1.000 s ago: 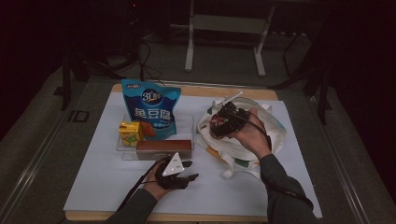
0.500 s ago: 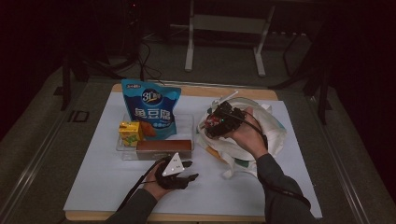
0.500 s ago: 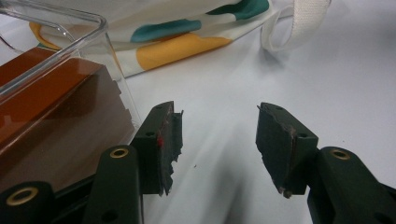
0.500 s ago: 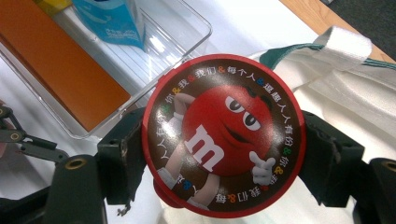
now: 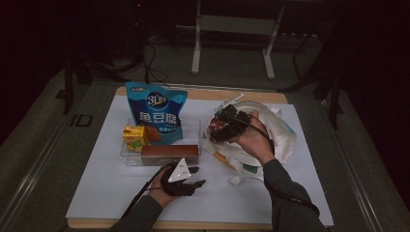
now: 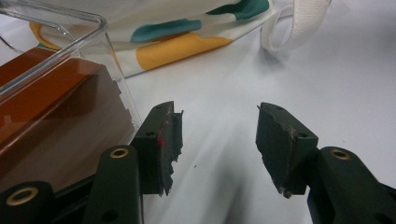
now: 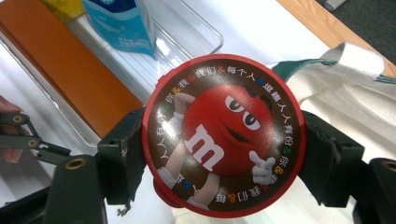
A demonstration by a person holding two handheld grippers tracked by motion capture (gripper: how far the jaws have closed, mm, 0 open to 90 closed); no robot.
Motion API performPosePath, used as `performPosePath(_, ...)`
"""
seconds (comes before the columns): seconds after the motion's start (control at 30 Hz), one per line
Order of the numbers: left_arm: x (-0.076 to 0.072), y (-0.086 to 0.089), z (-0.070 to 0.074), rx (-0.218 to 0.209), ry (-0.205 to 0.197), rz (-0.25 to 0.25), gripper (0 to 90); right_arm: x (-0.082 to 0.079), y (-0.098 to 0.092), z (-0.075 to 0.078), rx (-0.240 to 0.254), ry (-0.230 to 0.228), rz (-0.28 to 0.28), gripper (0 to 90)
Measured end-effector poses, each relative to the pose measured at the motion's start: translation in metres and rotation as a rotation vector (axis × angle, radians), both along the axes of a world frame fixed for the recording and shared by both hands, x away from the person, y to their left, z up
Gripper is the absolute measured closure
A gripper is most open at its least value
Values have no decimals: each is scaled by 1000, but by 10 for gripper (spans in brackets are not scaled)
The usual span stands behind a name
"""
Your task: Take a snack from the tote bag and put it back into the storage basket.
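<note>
Gripping the round candy tin (image 7: 224,135), the right tool (image 5: 227,126) has drifted leftward over the tote bag (image 5: 280,140), probably trayward, while the left tool (image 6: 217,140) rests apart.

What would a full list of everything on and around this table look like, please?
round candy tin: 1, red and brown, clamped in the right tool.
tote bag: 1, white with teal and yellow spots, table right.
clear tray: 1, transparent, table centre.
snack pouch: 1, blue, standing in tray.
brown box: 1, tray front.
yellow carton: 1, tray left.
white mat: 1, covers table.
left tool: 1, black, open, empty, near the tray.
right tool: 1, black, above bag.
</note>
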State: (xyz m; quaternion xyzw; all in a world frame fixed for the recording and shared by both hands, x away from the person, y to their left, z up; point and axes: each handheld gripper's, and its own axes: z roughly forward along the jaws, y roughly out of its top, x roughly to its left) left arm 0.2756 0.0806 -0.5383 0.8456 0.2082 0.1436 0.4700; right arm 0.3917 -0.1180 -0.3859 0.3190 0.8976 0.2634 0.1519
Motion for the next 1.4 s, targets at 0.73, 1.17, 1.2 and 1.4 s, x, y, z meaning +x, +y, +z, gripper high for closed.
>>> performPosePath(0.73,0,0,0,0,3,-2,476,-2,22,4,11,-4,32,258)
performPosePath(1.17,0,0,0,1,0,-1,476,-2,34,6,18,-6,47,258)
performPosePath(1.2,0,0,0,1,0,-1,476,-2,35,6,19,-6,46,258)
performPosePath(1.4,0,0,0,0,0,-2,476,-1,39,6,22,-6,50,258)
